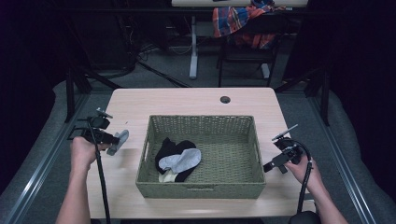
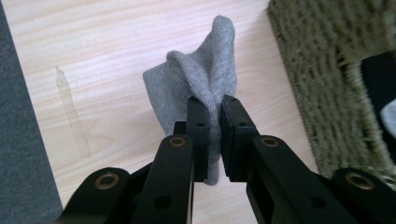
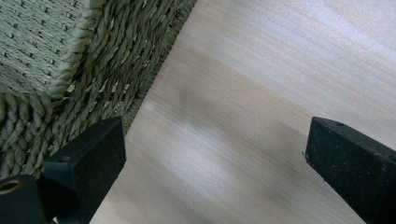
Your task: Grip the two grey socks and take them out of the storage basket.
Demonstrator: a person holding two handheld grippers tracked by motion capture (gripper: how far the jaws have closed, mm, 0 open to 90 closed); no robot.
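Grey sock (image 2: 198,88), that is what my left gripper (image 2: 213,114) has: a soft ribbed knit, bunched into a fold where the two black jaws pinch it, with its free end standing up past the tips and a short tail hanging below them. In the high view the sock (image 1: 118,142) hangs over the left part of the table (image 1: 187,100), close to the left edge and just outside the left wall of the woven basket (image 1: 201,190). I cannot tell whether its lower end touches the wood.

Bare tabletop lies between the basket's left wall and the table's left edge, a narrow strip with the sock in it. On the right side a similar strip of bare wood runs between the basket's right wall and the right edge. Inside the basket, toward its left half, lie a black sock (image 1: 170,151), a second grey one (image 1: 183,159) on top of it and a pale piece beneath.

My left hand (image 1: 84,150) sits at the left edge, forearm coming up from the near edge, gripper pointing toward the basket. My right gripper (image 1: 273,164) hovers near the right edge, angled toward the basket's right wall (image 3: 56,70), jaws spread wide with nothing between them over bare wood.
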